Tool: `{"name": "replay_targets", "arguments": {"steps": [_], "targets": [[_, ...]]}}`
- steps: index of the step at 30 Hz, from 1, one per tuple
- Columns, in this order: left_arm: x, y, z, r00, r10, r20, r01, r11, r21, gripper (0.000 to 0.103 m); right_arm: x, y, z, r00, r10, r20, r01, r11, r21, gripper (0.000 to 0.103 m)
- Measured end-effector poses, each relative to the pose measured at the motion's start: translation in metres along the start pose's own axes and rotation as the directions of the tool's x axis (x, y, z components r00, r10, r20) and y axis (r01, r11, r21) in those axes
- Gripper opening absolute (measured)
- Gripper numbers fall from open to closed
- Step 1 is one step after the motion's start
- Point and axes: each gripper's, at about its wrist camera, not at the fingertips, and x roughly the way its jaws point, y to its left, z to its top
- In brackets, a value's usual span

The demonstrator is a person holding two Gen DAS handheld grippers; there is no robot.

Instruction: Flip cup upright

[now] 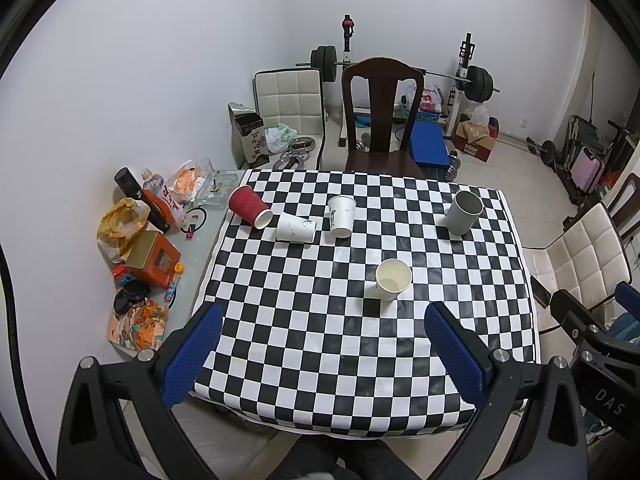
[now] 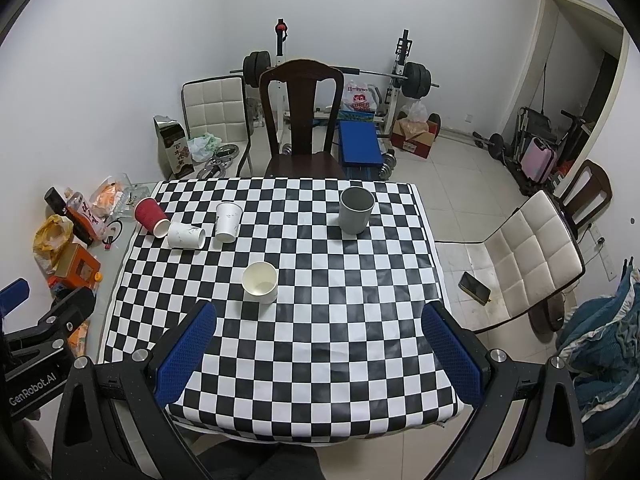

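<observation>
A table draped in a black-and-white checkered cloth [image 1: 304, 344] fills the middle of both views, with a dark wooden chair [image 1: 380, 120] pushed in at its far side. Five cups sit on the cloth. Three stand upright: a grey cup [image 1: 464, 212] near the far right corner, a cream paper cup [image 1: 393, 279] nearest the person, and a white paper cup [image 1: 342, 216] in the far row. Two lie on their sides at the far left, touching or almost so: a white printed paper cup [image 1: 295, 227] and a red ribbed cup [image 1: 250, 206] whose mouth faces it.

Both tools hang back over the near edge, well apart from every cup. The left gripper [image 1: 324, 356] has its blue pads spread wide with nothing between them; the right gripper [image 2: 320, 354] is likewise wide and empty.

The fallen cups are on the left side, so the left gripper looks the natural one to reach. A sound approach would be to straddle the white printed cup across its body, close lightly since thin paper crushes easily, lift clear of the red neighbour, then rotate until the base faces down and set it onto bare cloth.
</observation>
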Motion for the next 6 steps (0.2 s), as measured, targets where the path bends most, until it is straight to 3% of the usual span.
{"name": "replay_targets", "arguments": {"steps": [6], "targets": [[-0.0004,-0.0049,0.0025,1.000,-0.009,0.001,0.009,1.000,-0.001,0.103,0.0016,0.0004,0.0009,1.000,-0.001,0.000,0.001,1.000,0.001,0.103]]}}
